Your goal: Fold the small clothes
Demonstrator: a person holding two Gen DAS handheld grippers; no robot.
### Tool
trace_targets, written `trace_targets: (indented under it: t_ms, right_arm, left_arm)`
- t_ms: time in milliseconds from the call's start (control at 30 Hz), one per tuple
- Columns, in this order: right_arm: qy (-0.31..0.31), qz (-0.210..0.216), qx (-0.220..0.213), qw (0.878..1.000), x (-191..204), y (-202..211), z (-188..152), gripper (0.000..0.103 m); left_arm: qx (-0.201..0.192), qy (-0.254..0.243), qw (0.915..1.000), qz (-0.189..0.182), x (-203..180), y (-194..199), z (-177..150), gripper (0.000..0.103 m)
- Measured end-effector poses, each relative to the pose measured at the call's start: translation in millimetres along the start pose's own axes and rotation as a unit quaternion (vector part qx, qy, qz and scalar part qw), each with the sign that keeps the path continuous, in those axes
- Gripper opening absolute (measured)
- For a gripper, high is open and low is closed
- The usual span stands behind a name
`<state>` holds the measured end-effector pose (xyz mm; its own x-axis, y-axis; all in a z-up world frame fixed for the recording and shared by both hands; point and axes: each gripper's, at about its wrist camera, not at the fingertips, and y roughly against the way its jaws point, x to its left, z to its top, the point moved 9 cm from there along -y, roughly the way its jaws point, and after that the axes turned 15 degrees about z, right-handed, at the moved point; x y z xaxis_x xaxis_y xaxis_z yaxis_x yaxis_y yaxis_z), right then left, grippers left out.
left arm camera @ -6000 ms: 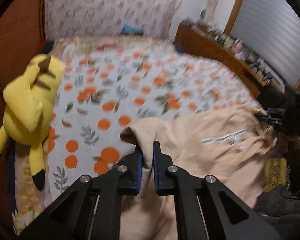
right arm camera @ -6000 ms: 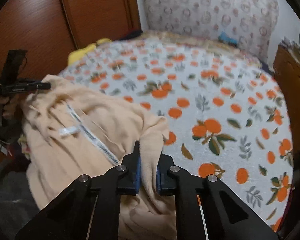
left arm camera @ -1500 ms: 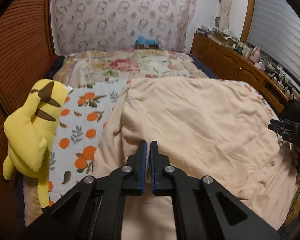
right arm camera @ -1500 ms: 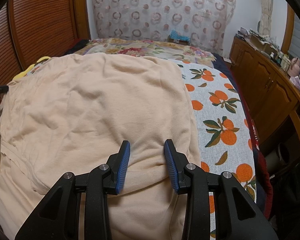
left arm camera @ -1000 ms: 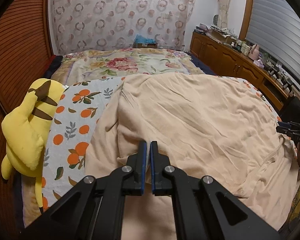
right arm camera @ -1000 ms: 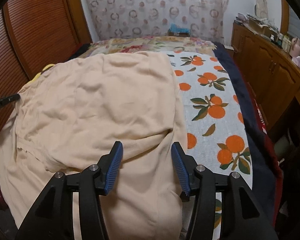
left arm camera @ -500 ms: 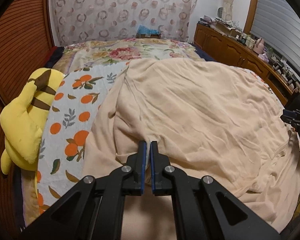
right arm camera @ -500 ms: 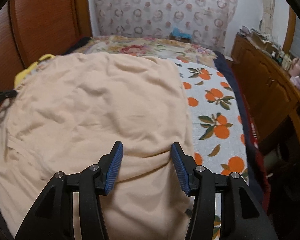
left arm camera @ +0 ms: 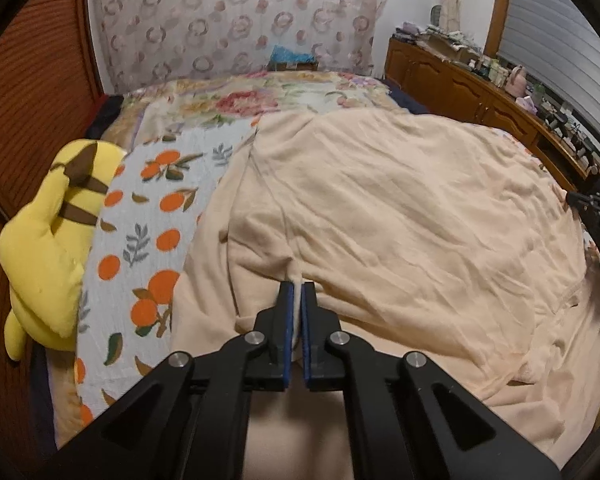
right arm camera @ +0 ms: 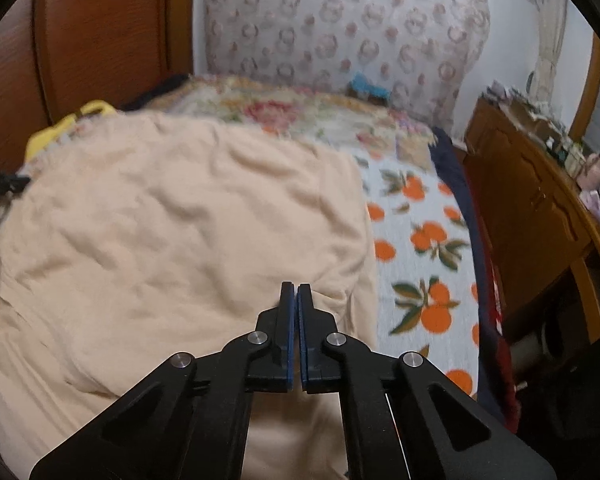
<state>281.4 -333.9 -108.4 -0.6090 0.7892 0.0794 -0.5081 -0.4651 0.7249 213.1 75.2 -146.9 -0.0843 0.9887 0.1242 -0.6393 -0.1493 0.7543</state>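
Observation:
A large peach garment (left arm camera: 400, 216) lies spread and wrinkled over the bed's orange-print cover (left arm camera: 148, 216). My left gripper (left arm camera: 297, 286) is shut on a pinch of the peach garment near its left edge, where the cloth bunches into a fold. In the right wrist view the same garment (right arm camera: 172, 224) covers the left half of the bed. My right gripper (right arm camera: 294, 286) is shut, its jaws together on the cloth near the garment's right edge. The right gripper's tip shows at the far right of the left wrist view (left arm camera: 592, 202).
A yellow plush toy (left arm camera: 48, 240) lies along the bed's left edge by the wooden wall. A floral quilt (left arm camera: 260, 100) covers the far end. A wooden cabinet (right arm camera: 540, 216) with clutter on top runs along the right side, past a dark blanket edge (right arm camera: 464, 208).
My right gripper has gone from open to shut at the garment's right edge. My left gripper stays shut on the cloth. The garment was thrown out flat over the bed since six seconds ago.

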Motion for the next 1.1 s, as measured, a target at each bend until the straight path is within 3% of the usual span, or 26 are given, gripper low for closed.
trace_targets:
  t_ms: [200,400,700,900,1000,1100]
  right_arm:
    - [0.006,0.001,-0.068,0.998,11,43,28,0.0]
    - [0.004,0.023,-0.105,0.994,26,83,41,0.0]
    - [0.017,0.032,-0.119,0.992,51,160,27,0.0]
    - [0.027,0.036,-0.106,0.993,71,201,8,0.0]
    - [0.025,0.032,-0.085,0.996,72,199,-9,0.0]
    - [0.009,0.037,-0.04,0.998,68,171,-41,0.0]
  left_arm:
    - [-0.084,0.038,0.9956,-0.016,15,64,29,0.0]
    - [-0.12,0.048,0.9913,-0.027,29,109,36,0.0]
    - [-0.146,0.052,0.9875,-0.03,52,171,11,0.0]
    - [-0.14,0.048,0.9888,-0.015,61,193,-17,0.001]
    - [-0.109,0.042,0.9931,0.0,61,173,-42,0.001]
    - [-0.069,0.042,0.9967,0.003,61,144,-68,0.002]
